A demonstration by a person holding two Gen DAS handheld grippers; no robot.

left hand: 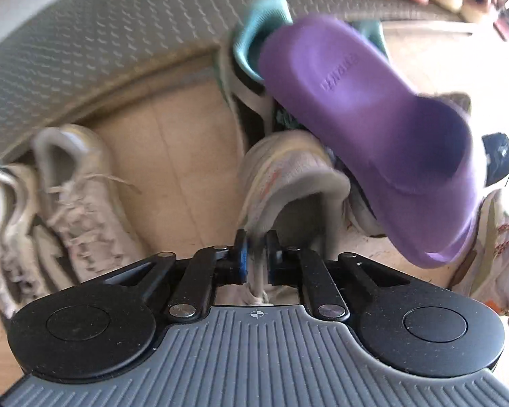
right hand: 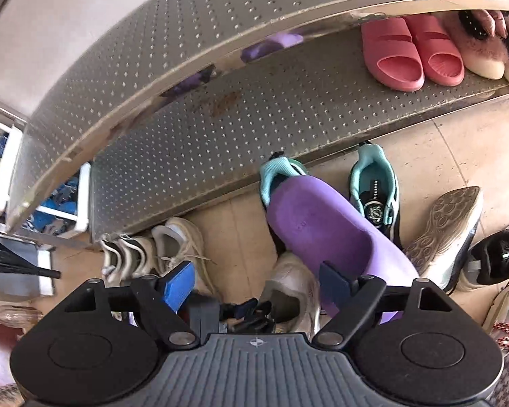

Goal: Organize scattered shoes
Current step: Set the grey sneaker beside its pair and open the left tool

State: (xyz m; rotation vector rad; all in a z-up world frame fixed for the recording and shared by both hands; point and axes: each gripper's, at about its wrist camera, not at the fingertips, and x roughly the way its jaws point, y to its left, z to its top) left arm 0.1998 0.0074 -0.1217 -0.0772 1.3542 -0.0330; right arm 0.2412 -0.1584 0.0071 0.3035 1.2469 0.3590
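holding the heel of a pale shoe [left hand: 281, 183] tight, the left gripper [left hand: 256, 254] has its jaws narrow. the right gripper [right hand: 254, 285] is wide open by the purple slipper [right hand: 325, 230]. it should close gently, then lift toward the shelf [right hand: 254, 101].

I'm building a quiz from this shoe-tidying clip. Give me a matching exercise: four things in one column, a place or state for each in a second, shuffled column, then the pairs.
Things:
1. pink slides
2. purple slide
3. beige sneaker
4. right gripper

Places or states:
A. open, gripping nothing
B. side by side on the perforated metal shelf
C. pinched at the heel by the left gripper
D. lying across a teal shoe

Pairs: 1-B, 2-D, 3-C, 4-A
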